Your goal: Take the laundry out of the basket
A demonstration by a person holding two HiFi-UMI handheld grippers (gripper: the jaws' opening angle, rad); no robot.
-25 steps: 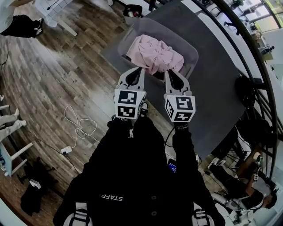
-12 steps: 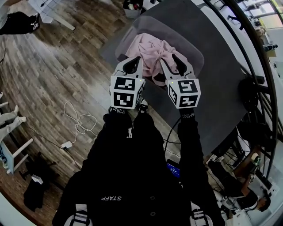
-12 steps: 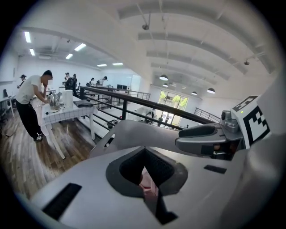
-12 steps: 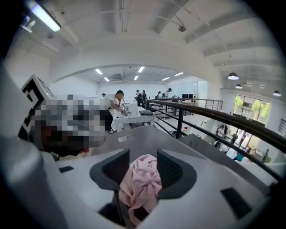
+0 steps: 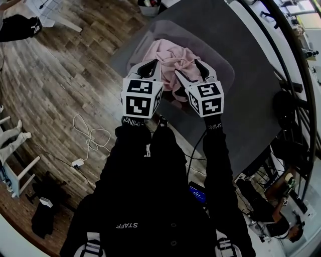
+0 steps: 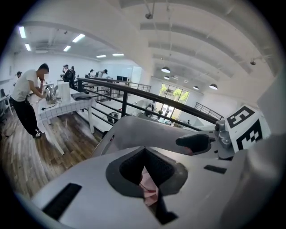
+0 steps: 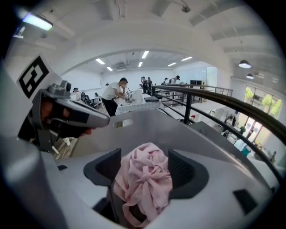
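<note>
A heap of pink laundry [image 5: 173, 54] lies in the grey basket [image 5: 226, 68] on a dark mat. Both grippers hang over the basket's near side. My left gripper [image 5: 149, 67] is at the heap's left edge with its tips together; in the left gripper view a sliver of pink laundry [image 6: 149, 190] shows through the slit behind its tips [image 6: 144, 154]. My right gripper [image 5: 186, 69] is over the heap's front and its jaws are opening. In the right gripper view the knotted pink laundry [image 7: 145, 179] sits in the gap between the pads [image 7: 103, 167], which do not press on it.
The dark mat [image 5: 251, 110] runs right to a black railing [image 5: 296, 75]. Wooden floor with a white cable [image 5: 90, 140] lies to the left. A small bin [image 5: 150, 6] stands beyond the basket. People work at a white table [image 7: 134, 105] far off.
Both grippers have moved forward from the basket's near rim to over the pink heap. The right jaws have gone from shut to apart. The left jaws stay together.
</note>
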